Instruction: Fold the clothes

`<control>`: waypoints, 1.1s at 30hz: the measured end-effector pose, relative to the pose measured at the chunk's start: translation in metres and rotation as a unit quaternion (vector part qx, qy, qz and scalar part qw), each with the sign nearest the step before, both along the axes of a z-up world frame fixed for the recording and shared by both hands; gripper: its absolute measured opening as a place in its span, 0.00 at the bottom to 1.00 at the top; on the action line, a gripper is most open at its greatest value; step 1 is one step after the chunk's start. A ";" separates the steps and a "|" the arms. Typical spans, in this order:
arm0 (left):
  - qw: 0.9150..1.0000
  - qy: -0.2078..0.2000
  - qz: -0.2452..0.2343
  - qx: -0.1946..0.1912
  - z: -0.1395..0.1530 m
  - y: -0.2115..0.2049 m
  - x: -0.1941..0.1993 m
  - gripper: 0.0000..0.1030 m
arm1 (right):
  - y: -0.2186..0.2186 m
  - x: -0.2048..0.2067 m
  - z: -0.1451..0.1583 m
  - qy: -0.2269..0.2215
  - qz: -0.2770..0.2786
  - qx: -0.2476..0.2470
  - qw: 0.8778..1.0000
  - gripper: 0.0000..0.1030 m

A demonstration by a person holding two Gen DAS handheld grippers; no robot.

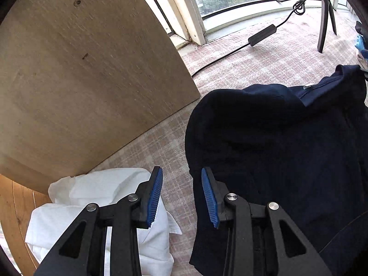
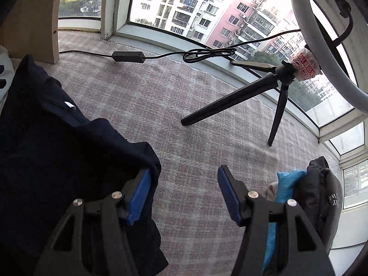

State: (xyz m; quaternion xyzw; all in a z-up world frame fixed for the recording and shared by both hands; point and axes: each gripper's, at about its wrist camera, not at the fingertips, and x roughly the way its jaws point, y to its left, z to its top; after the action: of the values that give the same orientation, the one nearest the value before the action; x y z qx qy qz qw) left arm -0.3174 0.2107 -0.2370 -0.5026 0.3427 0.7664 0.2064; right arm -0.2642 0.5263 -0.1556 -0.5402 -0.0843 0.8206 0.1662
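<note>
On the pale checked carpet [image 2: 184, 138] by the window, both my left gripper [image 1: 181, 195] and right gripper [image 2: 184, 195] gape empty; the rumpled dark navy garment [image 1: 276, 149] may bunch if I pinch several layers.

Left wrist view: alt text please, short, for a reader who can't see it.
The open left gripper hovers over pink carpet, its blue pads apart with nothing between them. A dark navy garment lies to its right, white cloth to its left beside a tilted wooden board. A black cable and tripod sit near the window.
</note>
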 end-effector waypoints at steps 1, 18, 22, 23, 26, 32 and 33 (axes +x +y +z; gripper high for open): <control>1.000 -0.001 -0.004 0.000 -0.002 0.004 0.001 0.34 | 0.009 -0.009 0.002 0.013 -0.019 -0.008 1.000 0.56; 0.994 -0.097 -0.012 0.043 -0.015 -0.083 0.106 0.35 | -0.029 0.105 -0.018 -0.056 0.054 -0.127 0.989 0.65; 0.992 -0.121 -0.019 0.028 -0.043 -0.075 0.133 0.42 | -0.048 0.115 -0.046 -0.075 0.057 -0.099 0.991 0.65; 0.992 -0.121 -0.018 0.030 -0.044 -0.074 0.134 0.42 | -0.051 0.116 -0.052 -0.079 0.055 -0.091 0.991 0.65; 0.991 -0.123 -0.006 0.043 -0.040 -0.070 0.127 0.23 | -0.049 0.116 -0.057 -0.086 0.048 -0.116 0.988 0.41; 0.993 -0.086 0.033 0.068 0.001 -0.087 0.103 0.10 | -0.012 0.119 -0.017 -0.047 0.014 -0.151 0.987 0.06; 0.993 -0.076 0.048 0.073 0.010 -0.093 0.095 0.10 | -0.003 0.121 -0.006 -0.034 0.004 -0.150 0.988 0.06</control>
State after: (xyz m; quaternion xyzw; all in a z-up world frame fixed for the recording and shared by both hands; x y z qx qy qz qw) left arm -0.2221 0.1180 -0.2274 -0.5589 0.2444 0.7579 0.2313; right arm -0.1432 0.5234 -0.1621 -0.5866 0.0318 0.8055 0.0775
